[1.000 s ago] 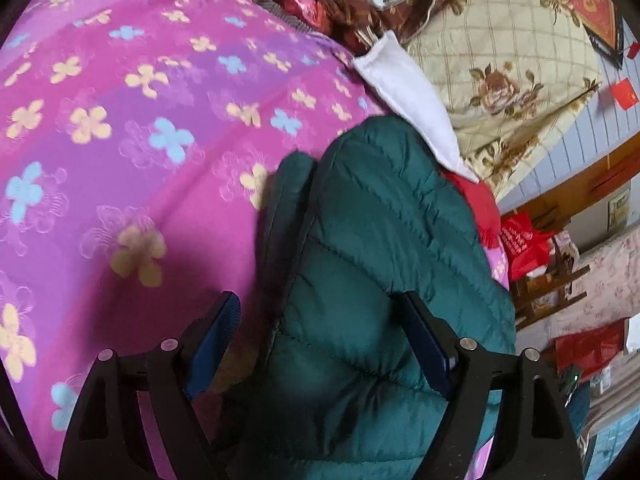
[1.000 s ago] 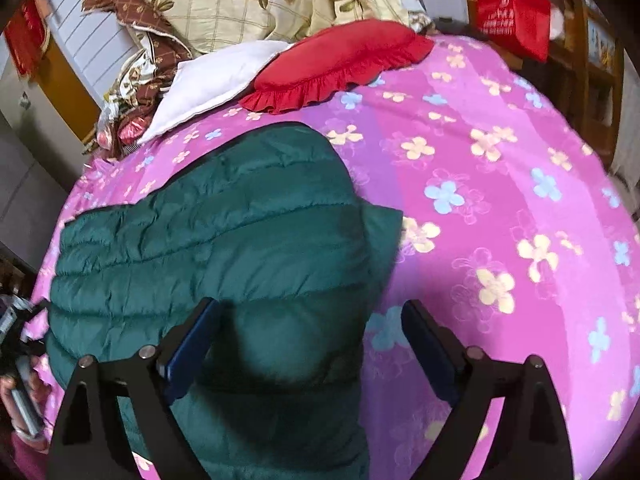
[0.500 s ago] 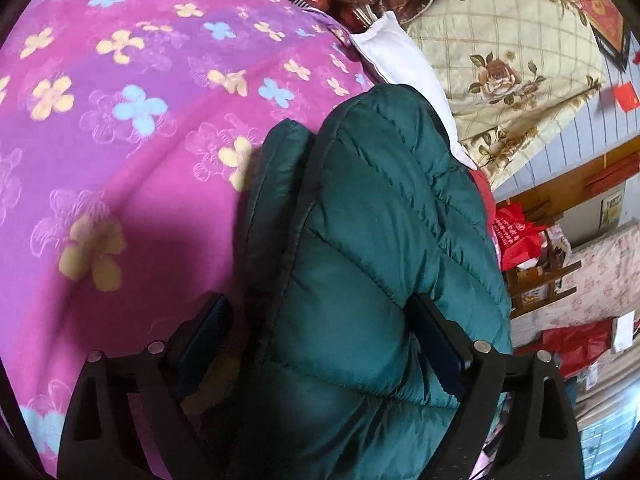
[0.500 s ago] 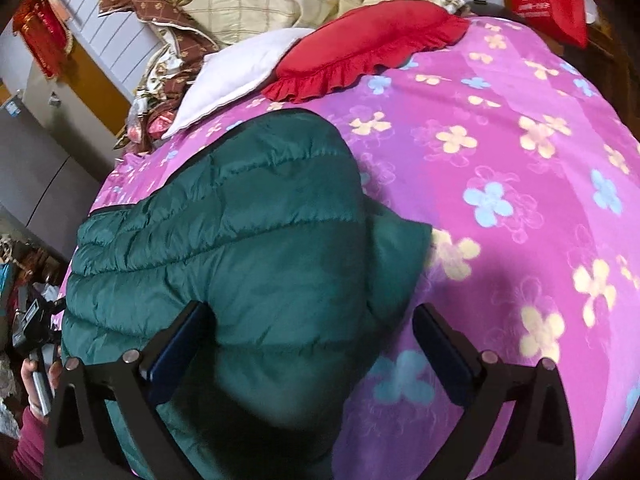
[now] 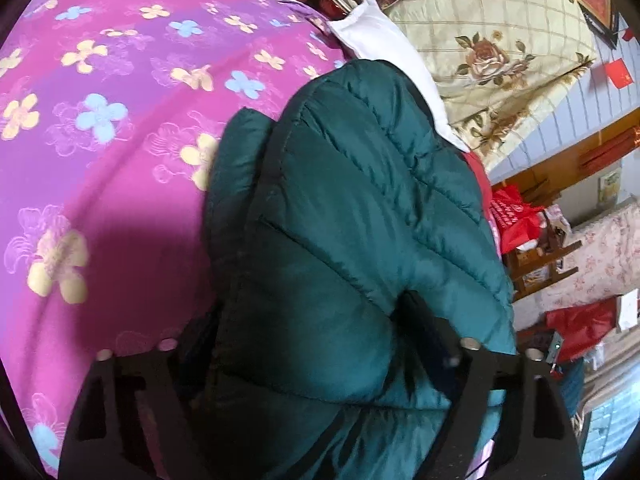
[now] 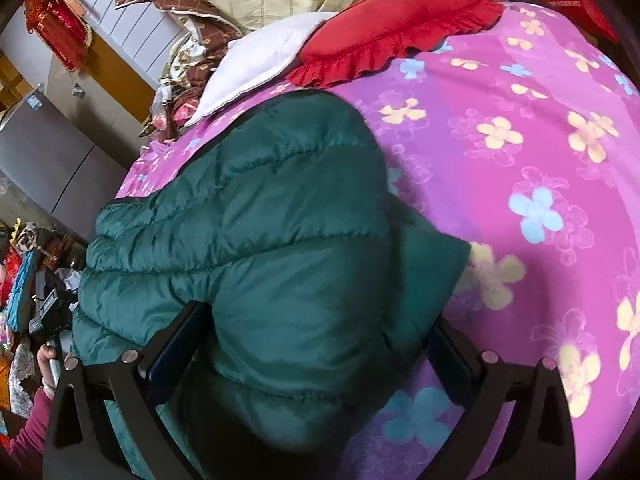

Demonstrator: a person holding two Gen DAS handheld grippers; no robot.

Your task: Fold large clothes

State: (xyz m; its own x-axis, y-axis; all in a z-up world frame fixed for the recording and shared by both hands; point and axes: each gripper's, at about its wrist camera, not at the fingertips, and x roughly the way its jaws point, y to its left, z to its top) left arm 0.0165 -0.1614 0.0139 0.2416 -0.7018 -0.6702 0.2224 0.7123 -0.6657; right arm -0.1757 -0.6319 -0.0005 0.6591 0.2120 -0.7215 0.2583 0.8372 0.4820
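Left wrist view: jacket on bed, straddled for folding.
Both grippers hold fingers wide around the padded bulk, not yet clamped.

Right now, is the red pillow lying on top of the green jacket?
No, the red pillow lies on the pink bedspread beyond the green jacket, with bare bedspread between them.

Pink-purple bedspread with yellow and blue flowers fills the right of the right wrist view and the left of the left wrist view. Red ruffled cushion at top centre, touching a white pillow to its left. Cream floral quilt upper right in the left wrist view. Red plastic bag at right edge. Grey cabinet at left edge.
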